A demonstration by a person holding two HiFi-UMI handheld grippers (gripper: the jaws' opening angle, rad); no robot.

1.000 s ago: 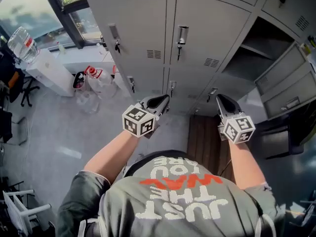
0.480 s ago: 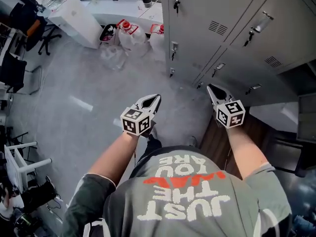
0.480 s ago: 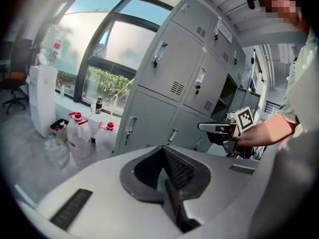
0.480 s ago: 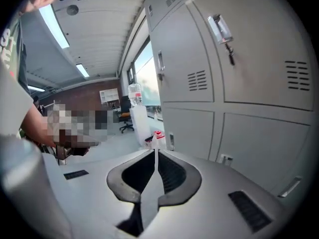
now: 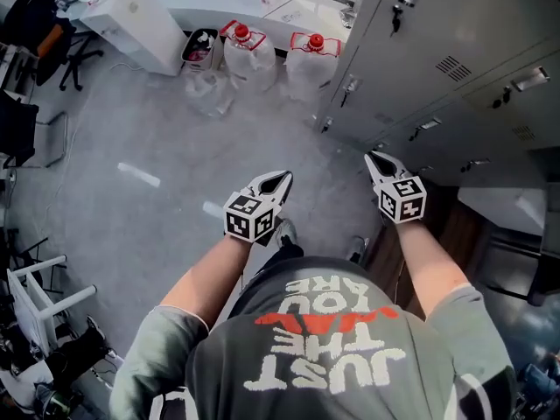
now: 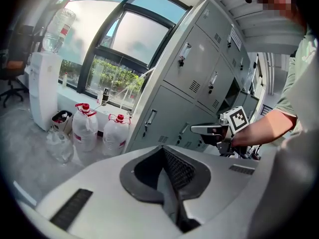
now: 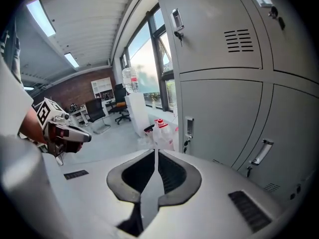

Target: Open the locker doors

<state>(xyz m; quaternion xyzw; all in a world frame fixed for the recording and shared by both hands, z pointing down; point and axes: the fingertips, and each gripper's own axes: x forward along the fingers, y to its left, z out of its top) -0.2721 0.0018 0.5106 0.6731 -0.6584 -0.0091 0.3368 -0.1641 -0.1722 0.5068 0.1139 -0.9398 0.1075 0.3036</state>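
Holds left gripper and right gripper side by side above the floor, near the closed lower locker doors, both with jaws pressed together and empty.

Grey concrete floor, large windows; white water dispenser, two water jugs, black office chairs

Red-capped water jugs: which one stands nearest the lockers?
The right-hand jug in the head view, next to the lockers; the left-hand jug stands beside the bin.
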